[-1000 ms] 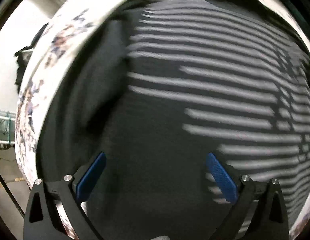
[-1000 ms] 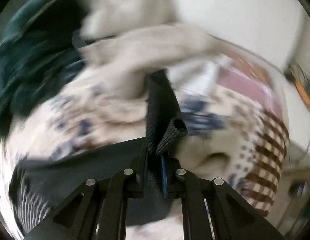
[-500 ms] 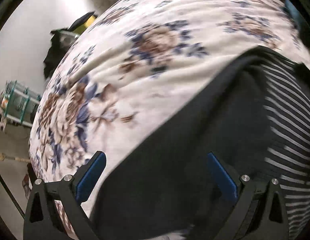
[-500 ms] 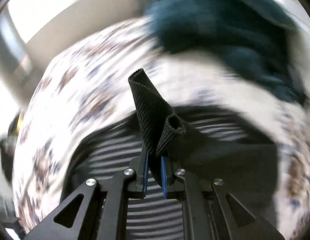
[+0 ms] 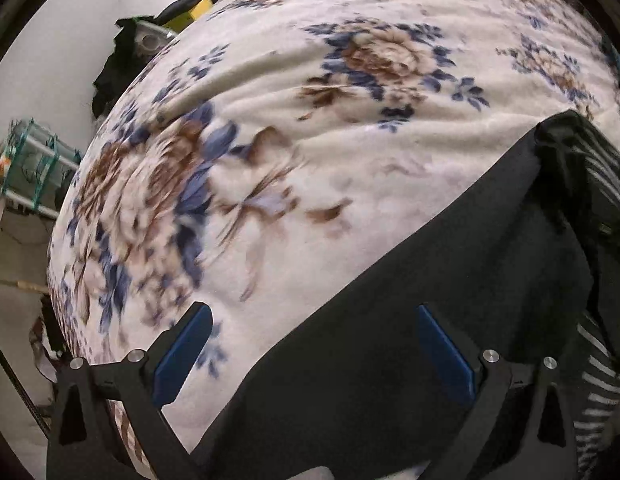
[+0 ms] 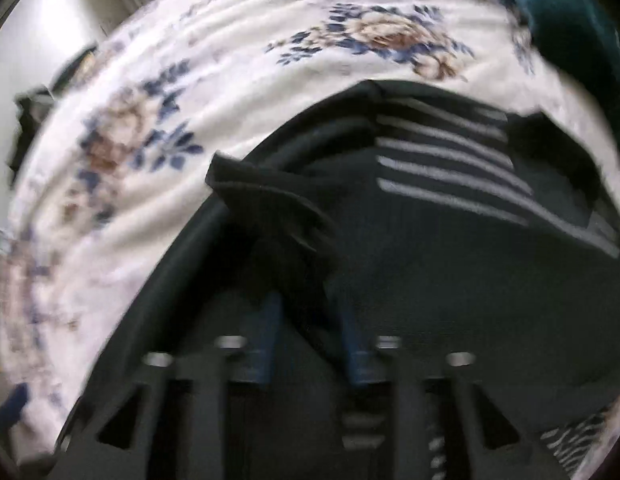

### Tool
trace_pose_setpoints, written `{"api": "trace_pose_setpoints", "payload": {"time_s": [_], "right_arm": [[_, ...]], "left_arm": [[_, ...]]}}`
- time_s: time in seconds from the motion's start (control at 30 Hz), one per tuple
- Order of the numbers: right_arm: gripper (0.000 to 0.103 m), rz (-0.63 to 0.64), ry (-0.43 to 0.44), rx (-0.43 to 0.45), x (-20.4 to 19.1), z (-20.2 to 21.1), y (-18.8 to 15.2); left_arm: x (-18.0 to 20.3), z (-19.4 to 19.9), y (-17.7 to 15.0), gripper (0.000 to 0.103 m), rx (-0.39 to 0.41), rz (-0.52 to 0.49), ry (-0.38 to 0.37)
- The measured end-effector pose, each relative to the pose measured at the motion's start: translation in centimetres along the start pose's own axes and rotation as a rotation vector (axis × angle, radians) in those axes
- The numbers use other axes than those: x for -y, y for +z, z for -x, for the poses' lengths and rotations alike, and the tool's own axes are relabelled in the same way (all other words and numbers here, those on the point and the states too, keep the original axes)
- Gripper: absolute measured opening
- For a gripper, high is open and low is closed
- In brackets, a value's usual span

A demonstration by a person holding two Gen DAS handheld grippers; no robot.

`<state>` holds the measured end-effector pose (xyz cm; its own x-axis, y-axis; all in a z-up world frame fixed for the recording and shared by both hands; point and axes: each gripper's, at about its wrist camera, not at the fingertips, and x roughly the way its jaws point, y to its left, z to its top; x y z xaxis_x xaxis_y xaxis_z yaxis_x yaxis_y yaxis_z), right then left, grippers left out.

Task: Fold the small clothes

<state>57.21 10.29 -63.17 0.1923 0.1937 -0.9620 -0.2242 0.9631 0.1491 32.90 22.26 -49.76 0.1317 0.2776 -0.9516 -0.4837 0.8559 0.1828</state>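
A black garment with grey stripes (image 6: 450, 208) lies on a floral blanket (image 6: 158, 128). In the left wrist view its plain black part (image 5: 410, 300) fills the lower right. My left gripper (image 5: 310, 340) is open and empty, low over the garment's edge where it meets the blanket (image 5: 290, 140). My right gripper (image 6: 310, 332) has its jaws partly apart with a dark ribbed cuff (image 6: 270, 200) lying between the fingers; the view is blurred, so I cannot tell whether the pads still pinch it.
A dark teal garment (image 6: 570, 20) lies at the blanket's far right. Past the bed's left edge are a white wall, a black and yellow object (image 5: 166, 20) and a green wire rack (image 5: 30, 168).
The right gripper has carried the cuff down onto the garment and its jaws have parted. The left gripper has moved left, from over the stripes to the garment's edge.
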Motion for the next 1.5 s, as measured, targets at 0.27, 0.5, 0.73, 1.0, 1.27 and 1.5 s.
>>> {"api": "trace_pose_setpoints", "payload": {"time_s": [0.27, 0.5, 0.73, 1.0, 1.27, 1.5], "right_arm": [[0.095, -0.25, -0.118, -0.069, 12.9, 7.3, -8.6], [0.095, -0.335, -0.197, -0.151, 17.7, 8.1, -16.2], [0.095, -0.353, -0.187, -0.173, 17.5, 7.4, -19.0], [0.095, -0.284, -0.169, -0.139, 17.3, 8.8, -19.7], [0.095, -0.337, -0.19, -0.143, 19.7, 8.3, -20.2], [0.095, -0.339, -0.248, -0.148, 22.7, 7.8, -20.1]], "left_arm": [[-10.6, 1.0, -11.3, 0.103, -0.218, 0.365, -0.141], [-16.2, -3.7, -21.0, 0.094, -0.307, 0.839, -0.411], [-17.7, -6.5, -17.3, 0.08, -0.196, 0.918, -0.219], [-20.7, -4.2, -17.4, 0.08, -0.198, 0.967, -0.339], [-14.0, -7.0, -20.4, 0.076, -0.281, 1.273, -0.535], [-13.6, -2.6, -11.2, 0.008, -0.004, 1.059, -0.381]]}}
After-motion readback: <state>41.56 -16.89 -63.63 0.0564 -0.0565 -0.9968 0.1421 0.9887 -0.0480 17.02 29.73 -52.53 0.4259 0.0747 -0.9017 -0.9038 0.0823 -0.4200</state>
